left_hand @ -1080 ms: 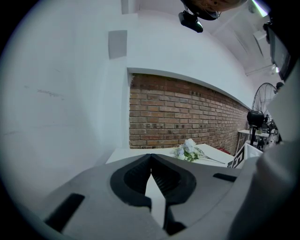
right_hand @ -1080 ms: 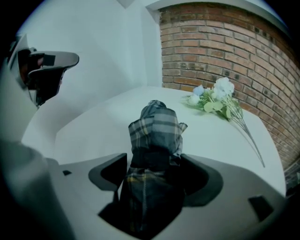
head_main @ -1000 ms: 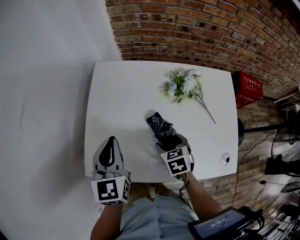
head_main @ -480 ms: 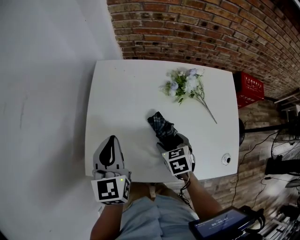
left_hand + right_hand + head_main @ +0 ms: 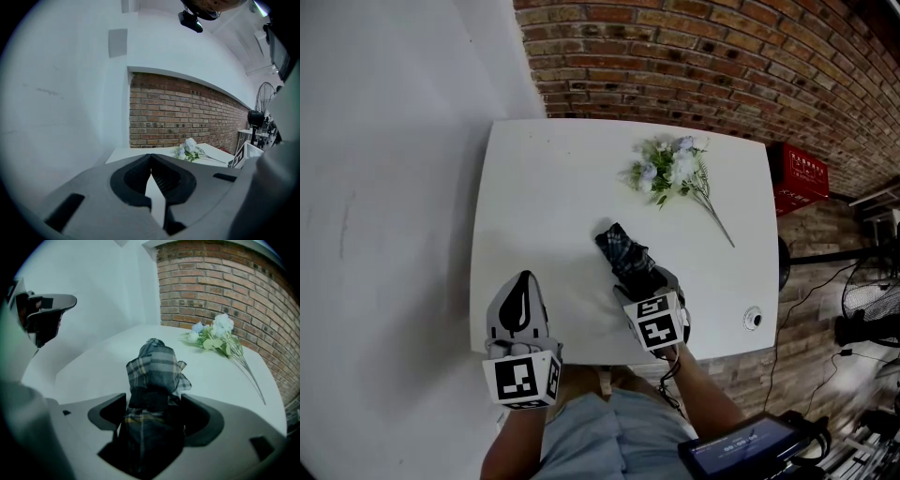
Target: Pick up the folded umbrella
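At the near edge of the white table (image 5: 544, 187), the left gripper (image 5: 150, 157) hovers idle at 7 o'clock, its jaws pressed together on nothing. At 5 o'clock the right gripper (image 5: 152, 416) pinches the folded umbrella (image 5: 154, 364), which appears to rest on the tabletop, pointing toward 11 o'clock. The grasp looks made and the lift remains. A flower spray (image 5: 667, 169) lies well apart at 1 o'clock.
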A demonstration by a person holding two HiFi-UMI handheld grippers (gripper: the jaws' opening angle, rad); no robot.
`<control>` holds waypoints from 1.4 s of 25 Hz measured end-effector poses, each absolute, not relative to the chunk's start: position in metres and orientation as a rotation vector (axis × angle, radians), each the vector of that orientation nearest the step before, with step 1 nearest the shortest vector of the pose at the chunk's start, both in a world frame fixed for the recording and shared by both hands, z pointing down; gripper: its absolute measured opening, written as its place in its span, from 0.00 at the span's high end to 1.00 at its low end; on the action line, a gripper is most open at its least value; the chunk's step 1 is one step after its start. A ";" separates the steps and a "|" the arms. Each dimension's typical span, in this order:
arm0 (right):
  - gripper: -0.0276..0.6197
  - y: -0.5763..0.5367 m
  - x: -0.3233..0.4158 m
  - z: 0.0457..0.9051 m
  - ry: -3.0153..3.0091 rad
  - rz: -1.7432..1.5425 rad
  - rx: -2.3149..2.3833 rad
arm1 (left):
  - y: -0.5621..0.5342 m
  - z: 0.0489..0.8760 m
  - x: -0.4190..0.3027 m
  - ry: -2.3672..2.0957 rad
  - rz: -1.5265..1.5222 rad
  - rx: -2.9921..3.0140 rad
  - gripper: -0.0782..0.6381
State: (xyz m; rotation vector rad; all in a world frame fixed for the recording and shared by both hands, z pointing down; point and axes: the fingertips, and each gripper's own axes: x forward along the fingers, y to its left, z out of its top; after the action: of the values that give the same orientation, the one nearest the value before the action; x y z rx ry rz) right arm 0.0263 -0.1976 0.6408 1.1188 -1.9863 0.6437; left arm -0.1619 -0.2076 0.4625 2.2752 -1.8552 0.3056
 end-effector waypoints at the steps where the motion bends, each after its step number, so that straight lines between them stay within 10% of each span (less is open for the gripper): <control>1: 0.39 -0.198 0.026 0.641 -1.987 0.644 1.119 | -0.208 0.463 -0.162 -1.855 0.306 2.276 0.88; 35: 0.62 -0.197 0.026 0.637 -2.002 0.649 1.127 | -0.205 0.461 -0.160 -1.858 0.311 2.278 0.88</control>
State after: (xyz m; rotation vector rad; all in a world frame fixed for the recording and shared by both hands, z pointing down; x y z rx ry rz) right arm 0.0256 -0.1966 0.6369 1.1267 -2.0017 0.6489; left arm -0.1597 -0.2047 0.4611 2.2777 -1.8583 0.3108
